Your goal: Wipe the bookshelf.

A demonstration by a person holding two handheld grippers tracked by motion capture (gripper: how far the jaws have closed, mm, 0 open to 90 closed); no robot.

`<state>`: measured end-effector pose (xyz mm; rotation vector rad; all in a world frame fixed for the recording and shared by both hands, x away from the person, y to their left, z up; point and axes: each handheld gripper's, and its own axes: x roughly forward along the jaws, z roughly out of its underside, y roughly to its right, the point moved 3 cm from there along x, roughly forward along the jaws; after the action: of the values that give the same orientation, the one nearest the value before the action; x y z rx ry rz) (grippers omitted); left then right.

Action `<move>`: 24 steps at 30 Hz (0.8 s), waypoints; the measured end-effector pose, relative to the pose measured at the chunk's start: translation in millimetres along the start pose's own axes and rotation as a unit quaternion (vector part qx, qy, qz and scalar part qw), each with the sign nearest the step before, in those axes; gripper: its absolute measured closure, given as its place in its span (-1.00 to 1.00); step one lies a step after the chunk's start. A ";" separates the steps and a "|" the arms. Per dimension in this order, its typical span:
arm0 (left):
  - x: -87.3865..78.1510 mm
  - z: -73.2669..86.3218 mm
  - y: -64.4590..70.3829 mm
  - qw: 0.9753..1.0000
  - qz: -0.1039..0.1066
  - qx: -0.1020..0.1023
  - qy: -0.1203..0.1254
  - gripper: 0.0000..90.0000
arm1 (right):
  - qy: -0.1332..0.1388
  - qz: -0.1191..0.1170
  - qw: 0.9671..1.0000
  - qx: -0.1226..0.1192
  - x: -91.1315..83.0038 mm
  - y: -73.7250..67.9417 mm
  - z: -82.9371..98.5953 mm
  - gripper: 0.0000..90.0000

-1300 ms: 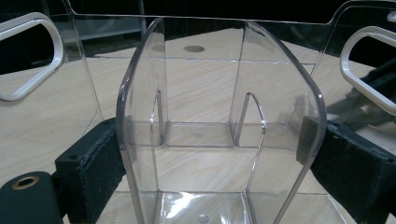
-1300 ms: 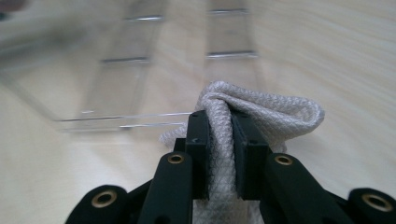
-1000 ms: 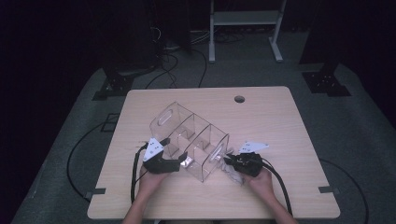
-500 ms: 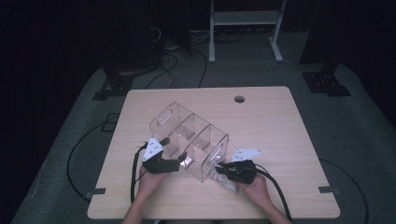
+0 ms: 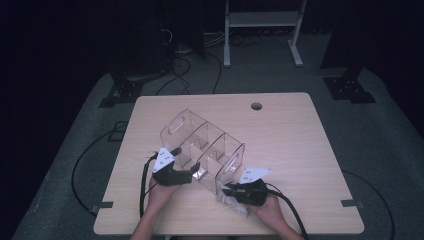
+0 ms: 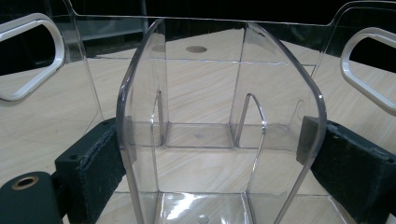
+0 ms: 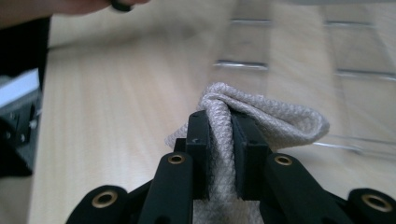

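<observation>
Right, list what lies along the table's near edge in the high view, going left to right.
Left gripper clamped on the clear divided box → pale cloth → right gripper pinching that cloth.

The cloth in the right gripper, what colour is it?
The cloth is pale beige with a woven texture, clearest in the right gripper view.

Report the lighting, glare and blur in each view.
High view: lit wooden table amid dark surroundings. Left gripper view: sharp, with glare on the clear organizer floor. Right gripper view: cloth and right gripper sharp, background organizer smeared.
</observation>
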<state>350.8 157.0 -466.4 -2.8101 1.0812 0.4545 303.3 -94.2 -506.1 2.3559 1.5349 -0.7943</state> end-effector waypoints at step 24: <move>-0.1 0.2 -0.1 1.000 0.000 -0.001 0.000 -0.81 | 0.000 0.004 1.000 -0.025 -2.4 0.1 -3.8 0.73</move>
<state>350.8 157.2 -466.6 -2.8115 1.0821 0.4560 303.9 -94.4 -501.6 2.3244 1.5263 -0.7446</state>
